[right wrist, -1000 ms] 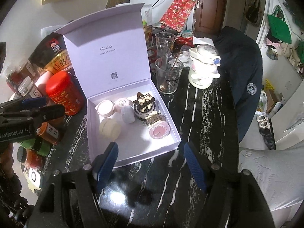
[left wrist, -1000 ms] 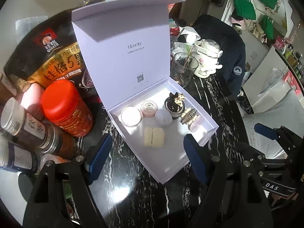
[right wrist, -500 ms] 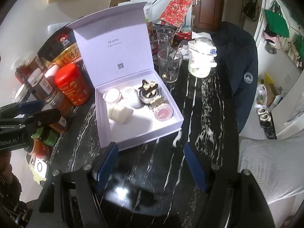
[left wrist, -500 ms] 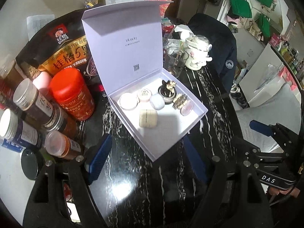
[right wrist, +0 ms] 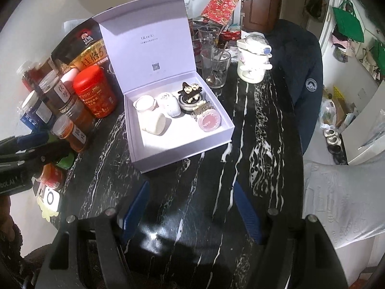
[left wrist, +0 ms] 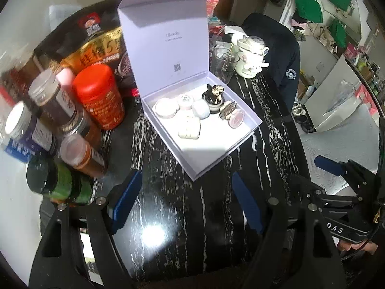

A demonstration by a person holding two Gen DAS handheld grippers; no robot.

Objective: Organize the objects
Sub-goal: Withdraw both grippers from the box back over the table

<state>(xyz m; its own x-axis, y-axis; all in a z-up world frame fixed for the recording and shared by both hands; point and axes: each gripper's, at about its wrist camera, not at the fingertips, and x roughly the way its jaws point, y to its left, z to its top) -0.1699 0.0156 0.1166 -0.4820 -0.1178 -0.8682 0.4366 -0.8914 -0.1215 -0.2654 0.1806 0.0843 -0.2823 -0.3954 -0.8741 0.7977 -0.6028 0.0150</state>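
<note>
On the black marble table point(right wrist: 192, 204), spice jars point(right wrist: 69, 133) and a red canister point(right wrist: 96, 91) crowd the left, beside the open white gift box point(right wrist: 168, 142) holding small cosmetic pots point(right wrist: 208, 121) and a hair clip point(right wrist: 191, 91); a glass cup point(right wrist: 215, 68) and ceramic mug point(right wrist: 252, 62) stand behind at right. The left tool point(left wrist: 185, 202) and right tool point(right wrist: 190, 209) hover half-open and empty, short of the box.
</note>
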